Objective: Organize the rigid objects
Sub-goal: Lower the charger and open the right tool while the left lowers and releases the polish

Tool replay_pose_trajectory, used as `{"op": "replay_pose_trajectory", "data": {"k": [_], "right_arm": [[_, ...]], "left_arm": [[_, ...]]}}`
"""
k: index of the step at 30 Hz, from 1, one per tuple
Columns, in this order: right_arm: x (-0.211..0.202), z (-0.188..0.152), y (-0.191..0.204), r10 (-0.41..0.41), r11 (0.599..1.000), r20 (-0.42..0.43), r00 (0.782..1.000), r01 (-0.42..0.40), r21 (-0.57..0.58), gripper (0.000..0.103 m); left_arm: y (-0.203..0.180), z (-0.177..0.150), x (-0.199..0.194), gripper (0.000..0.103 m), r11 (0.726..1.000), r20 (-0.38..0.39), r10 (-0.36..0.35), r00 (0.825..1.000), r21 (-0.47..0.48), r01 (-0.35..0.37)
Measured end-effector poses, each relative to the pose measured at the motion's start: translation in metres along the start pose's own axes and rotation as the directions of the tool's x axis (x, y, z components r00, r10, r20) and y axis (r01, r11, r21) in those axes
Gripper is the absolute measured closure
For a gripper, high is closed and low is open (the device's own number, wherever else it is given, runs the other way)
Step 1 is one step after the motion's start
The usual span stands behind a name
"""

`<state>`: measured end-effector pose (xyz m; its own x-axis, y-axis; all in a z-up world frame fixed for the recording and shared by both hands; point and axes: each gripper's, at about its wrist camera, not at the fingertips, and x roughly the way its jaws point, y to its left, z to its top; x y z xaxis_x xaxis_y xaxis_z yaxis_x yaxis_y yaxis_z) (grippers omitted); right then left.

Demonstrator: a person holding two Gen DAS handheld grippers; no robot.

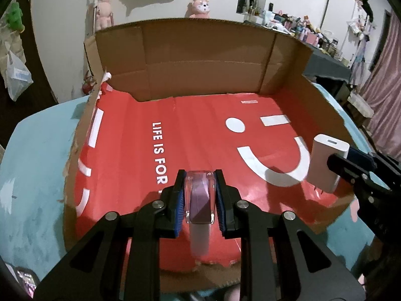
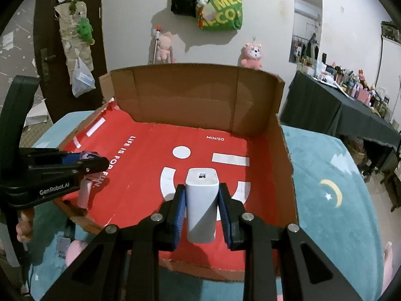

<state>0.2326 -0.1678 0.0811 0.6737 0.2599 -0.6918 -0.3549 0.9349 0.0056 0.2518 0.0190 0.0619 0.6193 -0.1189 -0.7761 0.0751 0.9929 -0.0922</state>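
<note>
My left gripper [image 1: 199, 193] is shut on a small clear bottle with a purple cap [image 1: 199, 200], held upright over the near part of the red-lined cardboard box [image 1: 200, 57]. My right gripper [image 2: 201, 208] is shut on a white power adapter block [image 2: 202, 205], also above the box's red floor [image 2: 150, 175], nearer its right side. In the left wrist view the adapter [image 1: 325, 165] and right gripper fingers [image 1: 351, 168] show at the right. From the right wrist camera, the left gripper [image 2: 92, 163] with the purple bottle [image 2: 86, 156] appears at the left.
The open box rests on a teal blanket [image 2: 338, 200] with a moon print. Its tall back flap [image 2: 198, 95] and right wall [image 2: 283, 163] stand up. A dark cluttered table [image 2: 351, 115] stands at the right, plush toys [image 2: 252, 55] and bags [image 2: 220, 10] on the wall behind.
</note>
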Motion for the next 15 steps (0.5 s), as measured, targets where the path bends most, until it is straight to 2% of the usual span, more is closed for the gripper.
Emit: {"op": "replay_pose_trajectory", "data": {"k": [15], "right_arm": [[0.028,0.006,-0.004,-0.007,1.0,-0.029,1.0,0.007,0.025,0.075]], "left_arm": [[0.006,0.011,0.039,0.083,1.0,-0.058,-0.002,0.998,-0.017,0.001]]}}
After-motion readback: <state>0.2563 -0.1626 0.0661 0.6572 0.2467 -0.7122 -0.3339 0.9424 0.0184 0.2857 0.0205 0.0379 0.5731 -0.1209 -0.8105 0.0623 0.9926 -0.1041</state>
